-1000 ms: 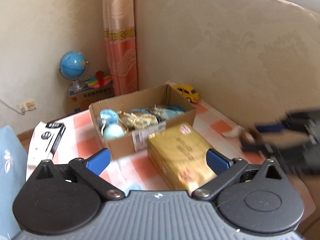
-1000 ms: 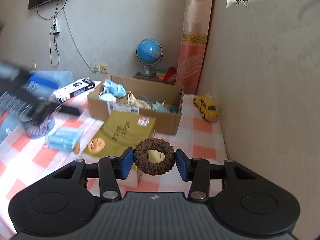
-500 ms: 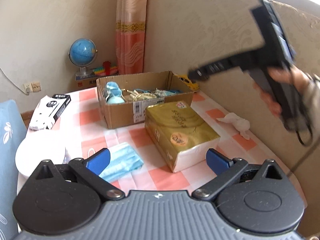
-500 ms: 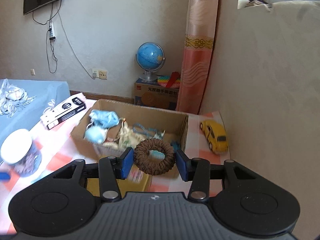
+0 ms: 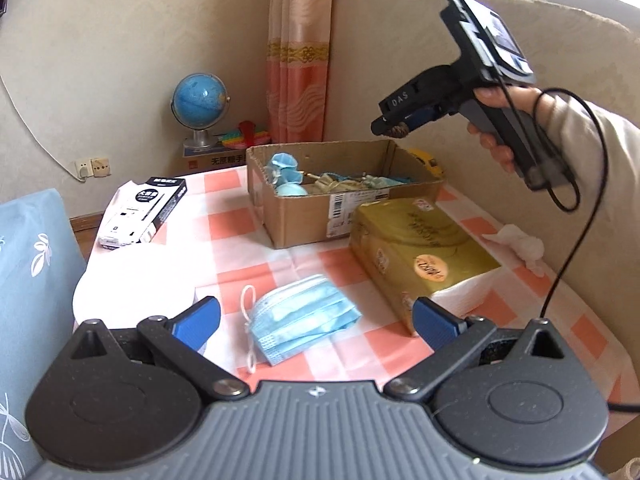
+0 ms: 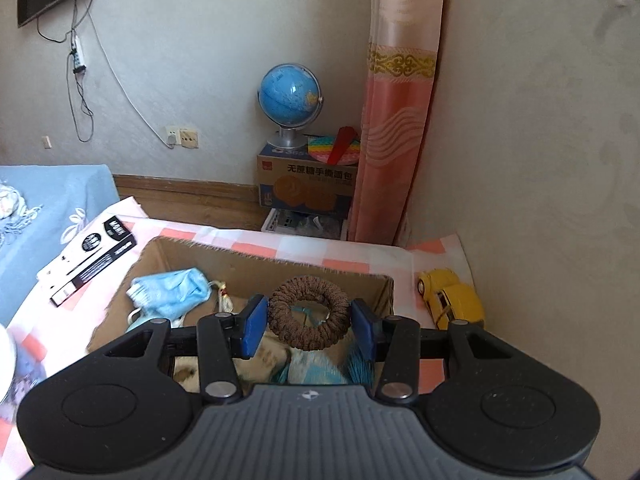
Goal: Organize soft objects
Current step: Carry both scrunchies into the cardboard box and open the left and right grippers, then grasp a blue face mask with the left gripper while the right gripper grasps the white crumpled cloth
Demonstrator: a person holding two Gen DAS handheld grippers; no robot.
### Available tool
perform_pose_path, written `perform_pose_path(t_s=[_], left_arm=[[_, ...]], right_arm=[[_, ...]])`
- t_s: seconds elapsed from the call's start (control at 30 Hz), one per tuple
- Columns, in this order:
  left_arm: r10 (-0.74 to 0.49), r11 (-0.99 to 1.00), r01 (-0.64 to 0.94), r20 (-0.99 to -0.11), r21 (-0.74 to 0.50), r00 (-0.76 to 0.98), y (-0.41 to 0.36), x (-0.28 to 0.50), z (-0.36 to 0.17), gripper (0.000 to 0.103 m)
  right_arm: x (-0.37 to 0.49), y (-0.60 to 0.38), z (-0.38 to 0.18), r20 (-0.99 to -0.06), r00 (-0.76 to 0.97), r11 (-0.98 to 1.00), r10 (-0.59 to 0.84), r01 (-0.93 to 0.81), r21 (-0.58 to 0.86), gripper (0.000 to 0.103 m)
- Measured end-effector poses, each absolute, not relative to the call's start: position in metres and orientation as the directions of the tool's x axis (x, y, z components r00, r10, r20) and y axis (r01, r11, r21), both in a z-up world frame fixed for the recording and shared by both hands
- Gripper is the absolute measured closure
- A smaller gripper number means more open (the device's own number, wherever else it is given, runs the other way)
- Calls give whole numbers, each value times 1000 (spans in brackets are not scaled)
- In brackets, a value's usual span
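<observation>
beige-walled corner with a pink curtain (image 6: pixel 400 120) and a blue globe (image 6: pixel 290 96) on a printed carton; the desk (image 5: pixel 240 220) carries a cloth of pink and white checks. an open cardboard box (image 6: pixel 248 264) lies directly beyond and beneath the right gripper (image 6: pixel 308 322), with blue face masks and other soft items inside. the right fingers (image 6: pixel 254 326) are partly closed and press on both sides of a brown braided ring (image 6: pixel 306 336), which hangs above the box interior. a yellow toy car (image 6: pixel 450 298) sits to the right of those fingers, outside the box. the left gripper (image 5: pixel 316 320) stands wide open and grips nothing; a folded blue face mask (image 5: pixel 304 318) lies on the cloth just ahead, between its fingers (image 5: pixel 198 322). a gold tissue pack (image 5: pixel 416 252) lies ahead by the right-hand finger, a black and white carton (image 5: pixel 146 210) far ahead to the left.
</observation>
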State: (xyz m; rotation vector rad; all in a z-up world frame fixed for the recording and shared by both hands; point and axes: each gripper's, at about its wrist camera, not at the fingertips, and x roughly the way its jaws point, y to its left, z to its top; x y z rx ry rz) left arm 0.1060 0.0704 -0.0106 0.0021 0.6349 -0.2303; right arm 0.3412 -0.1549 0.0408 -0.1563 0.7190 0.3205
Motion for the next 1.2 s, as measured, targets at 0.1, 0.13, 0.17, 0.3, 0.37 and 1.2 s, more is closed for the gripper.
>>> perform_pose_path(t_s=[0.1,0.13,0.17,0.3,0.37,1.2], left_arm=[[-207,976,209,-592,-67,778,74,107,-14,1],[-208,976,209,-594,-69,777,75,108,-14,1],[-208,976,208,-595,-70,776,75,108,-15,1],[-200,978,195,-597,-74,777,78,110,-17,1],[-196,979,188,-595,-76,779,79,110,-15,1],[-211,974,219,-622,-64,754,52,87,-11,1]], right_arm=[[354,-150,36,-676,701,942,226,-335,-32,37],[357,-148,34,-678,702,943,218,-331,-41,29],[360,-147,33,-675,709,945,204,-322,-53,12],[357,-154,30,-660,719,950,218,-310,-23,1],[353,-158,30,-662,715,952,223,-305,-9,0],[222,-256,4,-710,692,986,131,-164,23,0]])
